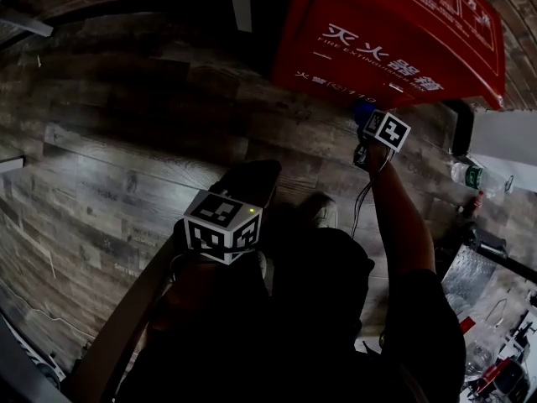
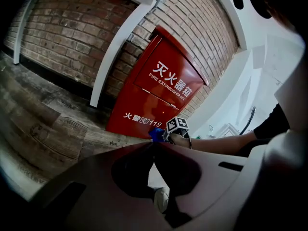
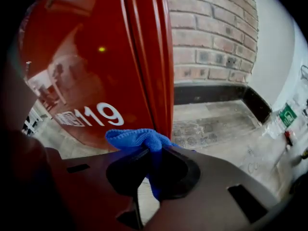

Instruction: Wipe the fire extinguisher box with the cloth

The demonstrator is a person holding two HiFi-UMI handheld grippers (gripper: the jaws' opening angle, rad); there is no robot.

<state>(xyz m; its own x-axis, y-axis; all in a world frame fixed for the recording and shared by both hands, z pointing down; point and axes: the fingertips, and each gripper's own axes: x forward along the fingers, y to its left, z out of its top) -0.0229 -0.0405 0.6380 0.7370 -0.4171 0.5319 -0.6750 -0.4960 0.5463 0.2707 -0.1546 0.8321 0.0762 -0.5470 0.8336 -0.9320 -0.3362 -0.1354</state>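
The red fire extinguisher box (image 1: pixel 394 36) leans against a brick wall, with white lettering and "119" on its front (image 3: pixel 91 66). My right gripper (image 3: pixel 147 148) is shut on a blue cloth (image 3: pixel 137 138), which sits close to the box's lower right front corner. Whether the cloth touches the box I cannot tell. In the head view the right gripper (image 1: pixel 373 137) is low at the box's bottom edge, and the cloth (image 1: pixel 362 112) shows just beyond it. My left gripper (image 2: pixel 153 146) is shut with nothing in it, held back near my body (image 1: pixel 222 225). It faces the box (image 2: pixel 159 88) and the cloth (image 2: pixel 155 134).
The floor is wood-look planks (image 1: pixel 126 124). A brick wall (image 3: pixel 211 32) with a black baseboard (image 3: pixel 211 93) runs right of the box. A white post (image 2: pixel 115 52) stands left of the box. Plastic bottles (image 1: pixel 470 176) and clutter lie at the right. My shoe (image 1: pixel 323 212) is below the box.
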